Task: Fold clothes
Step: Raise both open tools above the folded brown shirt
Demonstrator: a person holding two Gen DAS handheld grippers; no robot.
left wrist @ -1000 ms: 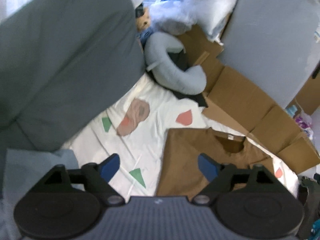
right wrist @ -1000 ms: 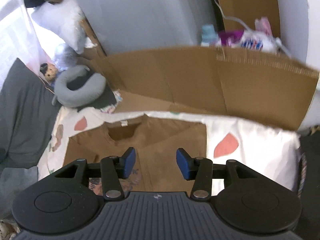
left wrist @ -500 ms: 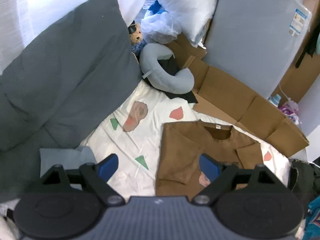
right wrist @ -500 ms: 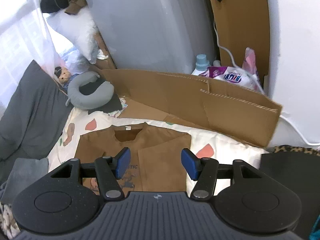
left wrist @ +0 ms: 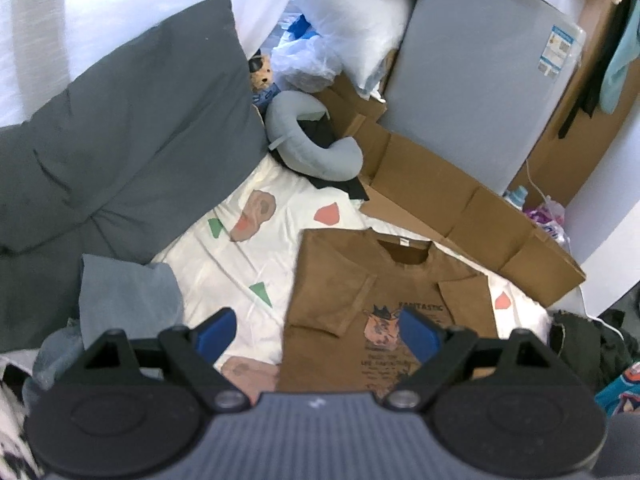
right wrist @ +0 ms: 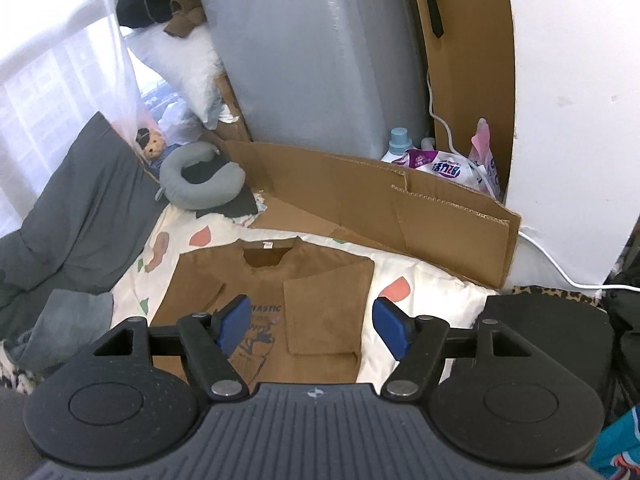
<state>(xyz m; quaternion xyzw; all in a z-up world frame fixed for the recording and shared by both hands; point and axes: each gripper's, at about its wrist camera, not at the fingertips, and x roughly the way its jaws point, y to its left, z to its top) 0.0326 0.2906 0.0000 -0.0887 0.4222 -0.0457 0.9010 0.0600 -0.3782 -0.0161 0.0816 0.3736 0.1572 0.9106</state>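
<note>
Left gripper (left wrist: pixel 316 334) and right gripper (right wrist: pixel 314 326) both spread wide, empty; brown T-shirt (right wrist: pixel 264 300) flat ahead, both sleeves folded inward.

Both views look forward and down from above the bed, well back from the brown shirt (left wrist: pixel 384 292). The left wrist view sits off the shirt's left side, facing toward the grey pillow (left wrist: pixel 132 120) beyond it. The right wrist view sits nearer the shirt's (right wrist: pixel 272 280) right side. Both share the shirt, the neck pillow (right wrist: pixel 200 184) and the cardboard (left wrist: pixel 448 208) behind it.
</note>
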